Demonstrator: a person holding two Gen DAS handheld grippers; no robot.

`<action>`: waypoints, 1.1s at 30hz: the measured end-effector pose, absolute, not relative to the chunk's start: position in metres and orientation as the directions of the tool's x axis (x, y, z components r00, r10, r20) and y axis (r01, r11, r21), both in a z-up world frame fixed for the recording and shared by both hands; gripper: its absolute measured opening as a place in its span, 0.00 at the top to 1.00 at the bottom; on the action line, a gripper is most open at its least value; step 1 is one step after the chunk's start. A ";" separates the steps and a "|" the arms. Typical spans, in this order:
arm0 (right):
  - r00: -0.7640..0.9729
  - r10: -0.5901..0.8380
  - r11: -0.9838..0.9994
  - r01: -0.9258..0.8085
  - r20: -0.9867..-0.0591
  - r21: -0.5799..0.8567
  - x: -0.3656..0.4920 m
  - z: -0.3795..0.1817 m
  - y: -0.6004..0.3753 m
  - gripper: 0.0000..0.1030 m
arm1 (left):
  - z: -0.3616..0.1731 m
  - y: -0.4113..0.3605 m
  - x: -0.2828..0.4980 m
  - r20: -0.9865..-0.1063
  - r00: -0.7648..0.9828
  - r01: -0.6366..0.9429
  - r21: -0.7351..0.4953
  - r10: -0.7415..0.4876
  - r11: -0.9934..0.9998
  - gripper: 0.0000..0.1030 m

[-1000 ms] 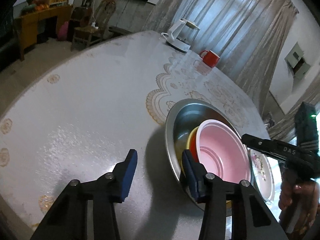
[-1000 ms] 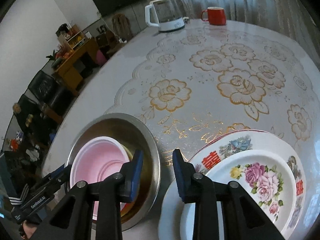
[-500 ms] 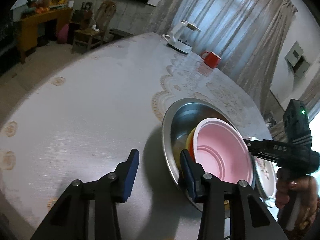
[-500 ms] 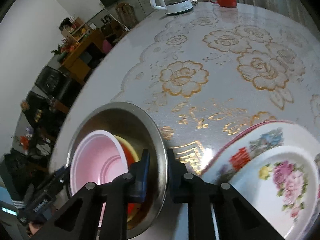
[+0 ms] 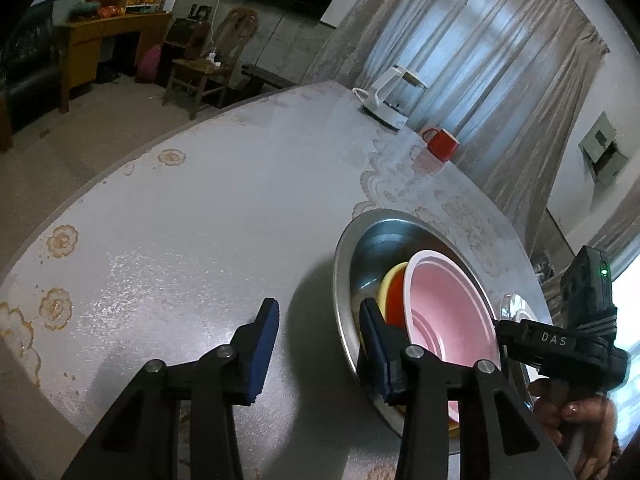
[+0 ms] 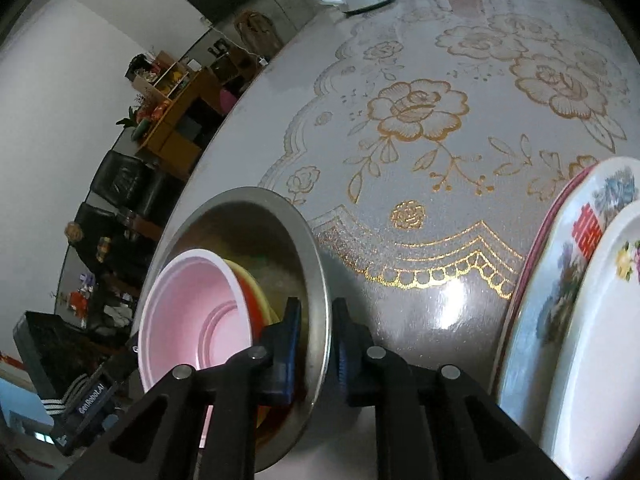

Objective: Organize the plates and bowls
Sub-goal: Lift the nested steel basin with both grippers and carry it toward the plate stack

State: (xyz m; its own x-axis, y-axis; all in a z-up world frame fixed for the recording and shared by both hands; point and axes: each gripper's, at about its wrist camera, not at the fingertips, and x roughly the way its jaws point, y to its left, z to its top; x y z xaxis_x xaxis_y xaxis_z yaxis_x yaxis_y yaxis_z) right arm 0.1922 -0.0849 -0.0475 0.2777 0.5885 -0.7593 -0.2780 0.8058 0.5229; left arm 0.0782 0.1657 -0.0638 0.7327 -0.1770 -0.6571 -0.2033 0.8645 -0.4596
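The big shiny metal bowl [image 6: 256,240] sits near the tabletop [image 5: 192,216] edge closest to me. Inside it are a pink plastic bowl [image 6: 196,308] and yellow and red bowls [image 5: 394,290] tucked under the pink one. My right hand-held gripper [image 6: 316,344] is clamped on the metal bowl's rim, one finger inside and one outside. A second ago it was apart, over the gap beside the flowered plates [image 6: 580,320]. My left hand-held gripper [image 5: 318,340] is apart, with the near rim between its fingers; I cannot tell if a pad touches it. It has slid a bit closer to the bowl. The stack of plates is just beside the metal bowl. Far across the wide bare tabletop stand a white kettle [image 5: 386,98] and a red mug [image 5: 440,145].
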 end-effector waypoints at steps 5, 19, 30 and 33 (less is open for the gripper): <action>0.301 0.583 0.810 -0.292 -0.755 0.509 0.195 -0.047 -0.082 0.86 | -0.065 0.168 0.072 -0.637 0.748 -0.189 -0.475 -0.187 0.860 0.57; 0.333 0.565 0.823 -0.299 -0.755 0.484 0.192 -0.049 -0.081 0.86 | -0.063 0.167 0.068 -0.620 0.770 -0.187 -0.443 -0.150 0.877 0.50; 0.352 0.558 0.828 -0.300 -0.752 0.474 0.187 -0.045 -0.081 0.90 | -0.057 0.155 0.073 -0.584 0.785 -0.070 -0.418 -0.208 0.906 0.85; 0.358 0.558 0.828 -0.300 -0.748 0.474 0.184 -0.043 -0.081 0.90 | -0.058 0.157 0.073 -0.583 0.784 -0.071 -0.426 -0.214 0.902 0.85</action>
State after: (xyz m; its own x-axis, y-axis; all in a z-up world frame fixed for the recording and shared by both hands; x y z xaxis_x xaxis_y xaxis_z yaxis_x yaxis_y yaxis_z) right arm 0.1842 -0.0808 -0.0433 0.3583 0.5582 -0.7483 -0.3005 0.8278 0.4737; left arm 0.0727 0.1569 -0.0576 0.7839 -0.2140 -0.5829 -0.0706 0.9019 -0.4261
